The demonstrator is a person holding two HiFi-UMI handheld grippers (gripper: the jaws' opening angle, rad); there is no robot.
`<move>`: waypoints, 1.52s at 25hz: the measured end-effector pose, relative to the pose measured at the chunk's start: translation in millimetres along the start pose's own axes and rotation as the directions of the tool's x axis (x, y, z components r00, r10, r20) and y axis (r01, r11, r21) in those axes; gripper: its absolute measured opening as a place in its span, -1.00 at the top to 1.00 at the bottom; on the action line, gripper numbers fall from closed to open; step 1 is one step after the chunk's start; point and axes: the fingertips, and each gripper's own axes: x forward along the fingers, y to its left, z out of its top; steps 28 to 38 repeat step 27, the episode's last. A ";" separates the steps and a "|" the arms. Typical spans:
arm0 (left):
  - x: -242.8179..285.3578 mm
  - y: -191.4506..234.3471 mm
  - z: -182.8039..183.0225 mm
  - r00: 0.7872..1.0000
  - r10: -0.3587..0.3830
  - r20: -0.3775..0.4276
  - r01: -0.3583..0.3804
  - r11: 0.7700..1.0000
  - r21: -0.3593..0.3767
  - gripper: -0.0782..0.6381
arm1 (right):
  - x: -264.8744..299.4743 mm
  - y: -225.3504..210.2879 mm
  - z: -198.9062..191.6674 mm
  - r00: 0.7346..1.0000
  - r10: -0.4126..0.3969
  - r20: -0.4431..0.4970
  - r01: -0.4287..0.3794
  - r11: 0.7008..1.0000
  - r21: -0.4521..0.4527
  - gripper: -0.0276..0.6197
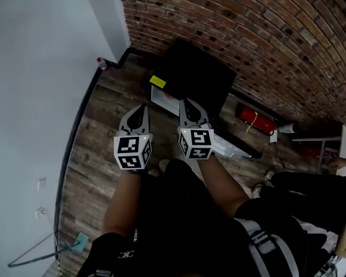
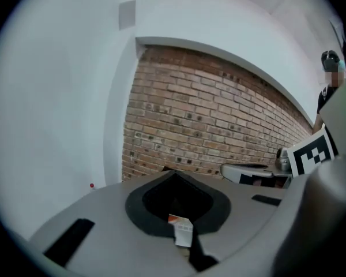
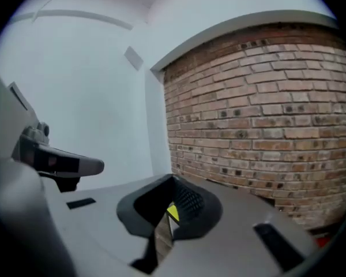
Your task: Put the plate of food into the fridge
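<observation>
No plate of food shows in any view. A low black fridge point(image 1: 191, 73) with a yellow sticker point(image 1: 157, 81) stands on the wooden floor against the brick wall; a white strip shows along its front edge, just ahead of the gripper tips. My left gripper point(image 1: 139, 111) and right gripper point(image 1: 188, 104) are held side by side over the floor in front of it, pointing at the fridge. In the left gripper view the left gripper point(image 2: 174, 175) has its jaws together with nothing between them. The right gripper point(image 3: 173, 179) is likewise shut and holds nothing.
A red fire extinguisher point(image 1: 255, 120) lies on the floor right of the fridge. A white wall point(image 1: 40, 68) runs along the left, the brick wall point(image 1: 265, 33) behind. A small red-capped bottle point(image 1: 102, 64) stands in the corner. Another person's legs point(image 1: 303, 183) are at the right.
</observation>
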 end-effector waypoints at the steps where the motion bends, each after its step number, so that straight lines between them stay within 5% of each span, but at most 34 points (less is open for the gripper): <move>1: -11.0 -9.9 24.2 1.000 -0.002 0.002 0.002 1.000 0.006 0.81 | -12.2 4.4 25.1 1.000 0.019 -0.002 -0.019 1.000 0.013 0.87; 6: -59.5 -55.6 115.2 1.000 -0.029 0.008 0.029 0.999 0.020 0.81 | -72.2 8.4 128.2 0.998 0.057 -0.008 -0.057 0.997 0.058 0.88; 10: -63.7 -77.3 150.9 0.998 -0.055 0.036 0.052 0.996 0.072 0.81 | -88.9 1.5 173.4 0.995 0.070 0.069 -0.072 0.997 0.025 0.88; 22: -8.5 -129.5 213.0 0.992 -0.094 0.088 0.075 0.976 0.203 0.81 | -71.8 -61.9 226.3 0.984 0.079 0.157 -0.084 0.996 0.027 0.87; 38: 1.3 -123.9 201.1 0.986 -0.125 0.113 0.099 0.972 0.215 0.81 | -62.8 -60.2 217.7 0.981 0.067 0.183 -0.068 0.998 0.002 0.88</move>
